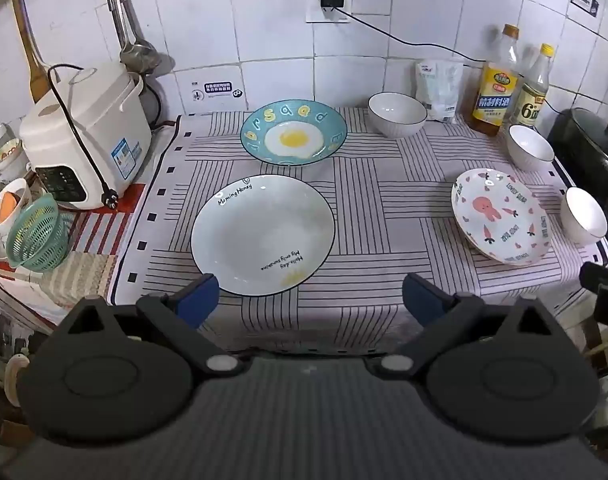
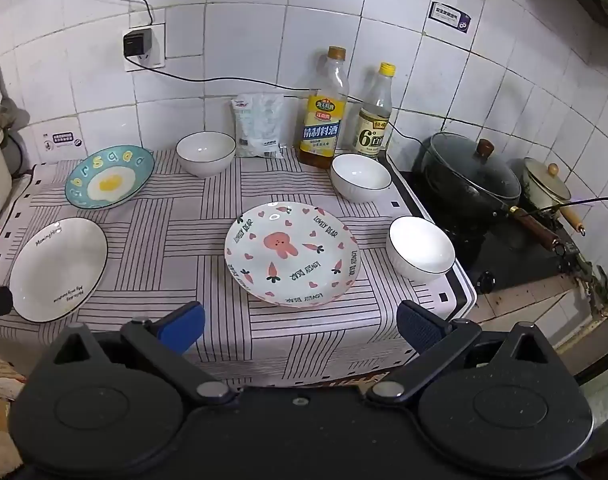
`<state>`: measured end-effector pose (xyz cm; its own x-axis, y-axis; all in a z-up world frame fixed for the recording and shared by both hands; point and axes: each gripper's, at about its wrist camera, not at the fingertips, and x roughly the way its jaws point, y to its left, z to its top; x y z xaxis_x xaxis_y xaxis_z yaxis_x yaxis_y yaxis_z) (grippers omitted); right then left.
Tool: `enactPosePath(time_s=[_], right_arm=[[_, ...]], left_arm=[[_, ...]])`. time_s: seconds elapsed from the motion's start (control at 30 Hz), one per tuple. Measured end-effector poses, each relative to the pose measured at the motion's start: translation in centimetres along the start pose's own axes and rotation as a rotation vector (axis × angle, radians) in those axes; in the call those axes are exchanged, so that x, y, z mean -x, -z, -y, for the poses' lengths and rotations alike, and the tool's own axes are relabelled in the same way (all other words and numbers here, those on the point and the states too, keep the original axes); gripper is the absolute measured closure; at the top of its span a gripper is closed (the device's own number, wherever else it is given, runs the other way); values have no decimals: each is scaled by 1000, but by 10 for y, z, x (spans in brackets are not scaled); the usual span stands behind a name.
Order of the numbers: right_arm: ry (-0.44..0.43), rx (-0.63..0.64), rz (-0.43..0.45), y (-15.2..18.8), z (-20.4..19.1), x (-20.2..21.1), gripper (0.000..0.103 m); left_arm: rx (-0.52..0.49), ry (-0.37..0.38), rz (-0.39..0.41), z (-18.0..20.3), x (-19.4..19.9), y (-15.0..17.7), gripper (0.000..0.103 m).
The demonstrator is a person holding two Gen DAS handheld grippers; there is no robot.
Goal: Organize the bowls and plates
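Observation:
Three plates lie on a striped cloth: a white plate [image 1: 262,233] [image 2: 58,269] with black lettering, a blue fried-egg plate [image 1: 294,132] [image 2: 109,177] behind it, and a pink rabbit plate [image 1: 501,216] [image 2: 292,254] to the right. Three white bowls stand apart: one at the back [image 1: 397,114] [image 2: 206,153], one by the bottles [image 1: 530,147] [image 2: 360,177], one at the cloth's right edge [image 1: 583,215] [image 2: 420,249]. My left gripper [image 1: 309,300] hangs open just short of the white plate. My right gripper [image 2: 300,326] hangs open in front of the rabbit plate. Both are empty.
A rice cooker [image 1: 86,136] and a green basket [image 1: 38,232] stand at the left. Two bottles [image 2: 323,110] [image 2: 373,114] and a white packet [image 2: 260,124] line the tiled wall. A lidded black pan [image 2: 469,178] and a cream pot [image 2: 543,182] sit on the stove at the right.

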<state>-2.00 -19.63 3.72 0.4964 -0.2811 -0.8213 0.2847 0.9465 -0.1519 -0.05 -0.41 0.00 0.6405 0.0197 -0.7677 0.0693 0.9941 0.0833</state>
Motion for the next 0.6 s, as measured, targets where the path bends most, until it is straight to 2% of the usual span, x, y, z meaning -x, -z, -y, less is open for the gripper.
enactPosePath(time_s=[0.07,0.1,0.17,0.27,0.6], right_arm=[[-5,-11,-6,1,1,-2,0],[23,18,10,4,-7,2,0],[23,18,10,4,-10,3,0],[4,15,26,5,-13,11,0],[-25,5,42,13,-8,15,0]], left_arm=[[-12,-32,26,7,3,6,5],[-16,-44,16,12,4,4,6],[34,10,5,7,5,6,6],[66,31,15,-3,8,14,6],[76,27,29,-15,8,20,6]])
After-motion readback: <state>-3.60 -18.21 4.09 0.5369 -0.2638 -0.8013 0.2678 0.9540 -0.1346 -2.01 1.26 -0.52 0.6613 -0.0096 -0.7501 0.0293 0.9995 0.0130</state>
